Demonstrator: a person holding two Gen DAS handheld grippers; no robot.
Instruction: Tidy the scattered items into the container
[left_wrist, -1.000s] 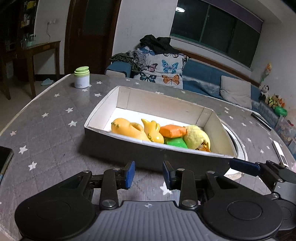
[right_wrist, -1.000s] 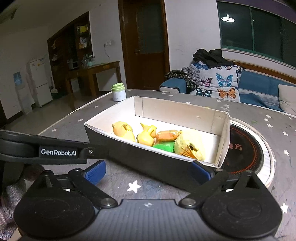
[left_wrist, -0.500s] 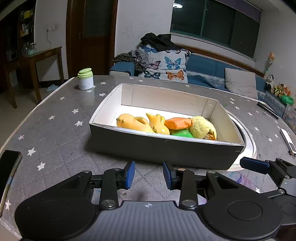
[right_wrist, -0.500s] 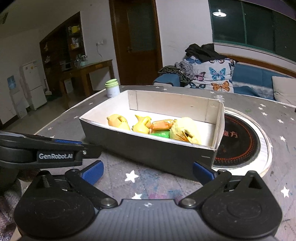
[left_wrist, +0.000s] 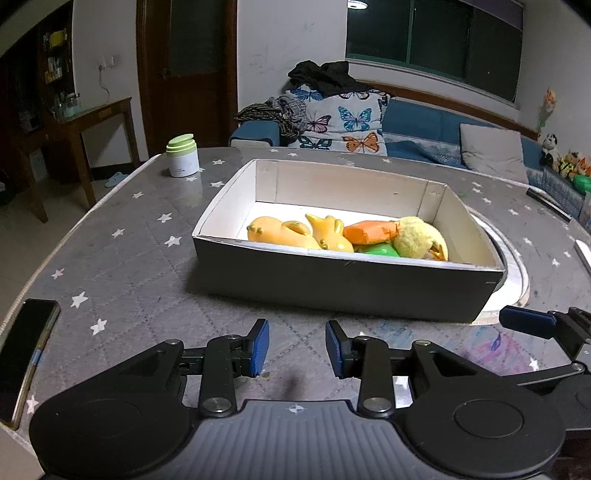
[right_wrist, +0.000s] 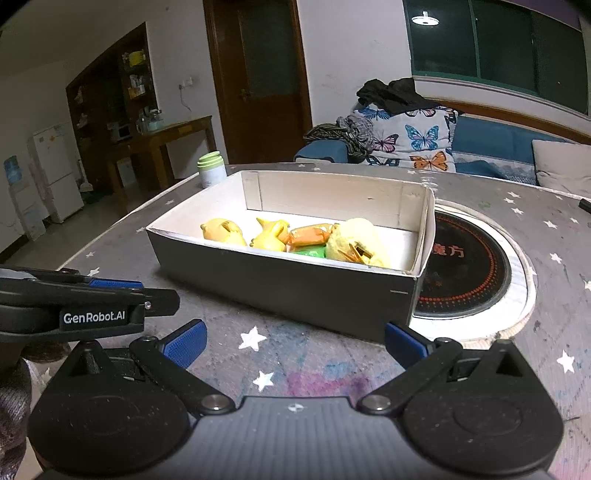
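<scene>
The grey starred bench (left_wrist: 122, 266) carries the box (left_wrist: 347, 291) mid-frame, toys (left_wrist: 332, 236) inside. Left claw (left_wrist: 297, 347), partly open after widening, and right claw (right_wrist: 293, 341), spread wide, hold nothing.

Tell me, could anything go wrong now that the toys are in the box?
Maybe. The phone lies right at the table's edge beside the left gripper, so a careless move could knock it off. The box partly overlaps the round cooktop; if that plate were hot, the cardboard could scorch. The right gripper is open and empty close to the box wall, so pushing forward might shove the box.
</scene>
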